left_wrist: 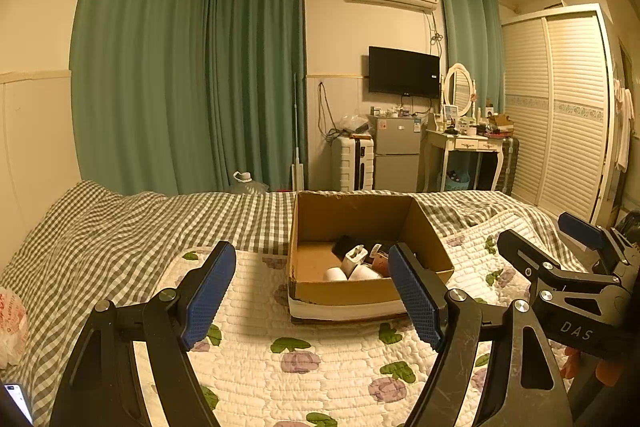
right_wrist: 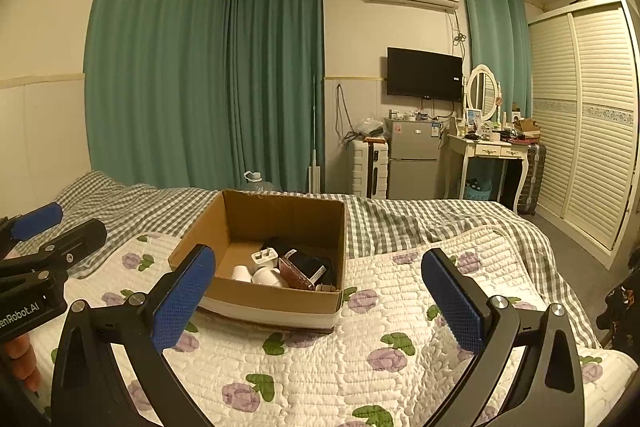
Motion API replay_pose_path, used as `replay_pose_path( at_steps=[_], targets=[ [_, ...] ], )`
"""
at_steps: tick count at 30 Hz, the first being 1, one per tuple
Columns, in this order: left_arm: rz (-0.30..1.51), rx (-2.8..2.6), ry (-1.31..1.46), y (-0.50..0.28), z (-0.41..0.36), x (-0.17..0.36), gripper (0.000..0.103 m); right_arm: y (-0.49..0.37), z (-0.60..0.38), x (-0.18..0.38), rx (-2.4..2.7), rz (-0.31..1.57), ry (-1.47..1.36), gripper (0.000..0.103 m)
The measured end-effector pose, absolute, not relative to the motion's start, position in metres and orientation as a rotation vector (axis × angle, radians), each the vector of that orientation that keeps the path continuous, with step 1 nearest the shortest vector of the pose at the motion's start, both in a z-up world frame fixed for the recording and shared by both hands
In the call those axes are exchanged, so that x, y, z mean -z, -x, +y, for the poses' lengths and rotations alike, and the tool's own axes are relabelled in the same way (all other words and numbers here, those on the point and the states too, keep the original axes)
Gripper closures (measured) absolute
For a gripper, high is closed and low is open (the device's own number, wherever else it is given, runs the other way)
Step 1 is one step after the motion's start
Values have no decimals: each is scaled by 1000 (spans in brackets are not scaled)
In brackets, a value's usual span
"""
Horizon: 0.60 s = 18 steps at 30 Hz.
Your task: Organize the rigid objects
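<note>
An open cardboard box (left_wrist: pixel 360 297) (right_wrist: pixel 256 297) stands on the quilted bed. Inside lie a white charger plug (left_wrist: pixel 354 254) (right_wrist: pixel 265 256), two white cups (left_wrist: pixel 335 273) (right_wrist: pixel 241 272), a brown wallet-like item (right_wrist: pixel 295 273) and black objects (right_wrist: pixel 310 261). My left gripper (left_wrist: pixel 314 293) is open and empty, held above the quilt just before the box. My right gripper (right_wrist: pixel 318 301) is open and empty, also short of the box. The right gripper shows at the right edge of the left wrist view (left_wrist: pixel 560 239); the left gripper shows at the left edge of the right wrist view (right_wrist: pixel 48 227).
The floral quilt (right_wrist: pixel 380 327) covers the near bed, over a grey checked sheet (left_wrist: pixel 120 227). A plastic bag (left_wrist: pixel 12 327) and a phone (left_wrist: pixel 16 401) lie at the left. Beyond the bed stand a suitcase (left_wrist: pixel 356 163), a small fridge (left_wrist: pixel 396 151), a vanity table (left_wrist: pixel 468 147) and a wardrobe (left_wrist: pixel 560 115).
</note>
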<state>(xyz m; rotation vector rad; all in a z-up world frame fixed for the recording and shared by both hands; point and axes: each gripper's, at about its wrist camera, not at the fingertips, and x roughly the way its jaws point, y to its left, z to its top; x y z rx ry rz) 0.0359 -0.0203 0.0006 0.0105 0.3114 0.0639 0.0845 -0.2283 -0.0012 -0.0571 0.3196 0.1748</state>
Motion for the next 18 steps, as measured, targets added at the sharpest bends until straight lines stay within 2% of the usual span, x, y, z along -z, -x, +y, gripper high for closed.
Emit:
replay_pose_path(
  at_steps=[18],
  targets=[
    [322, -62, -4, -36, -21, 1, 22, -88, -223, 7, -177, 348, 62, 0]
  ],
)
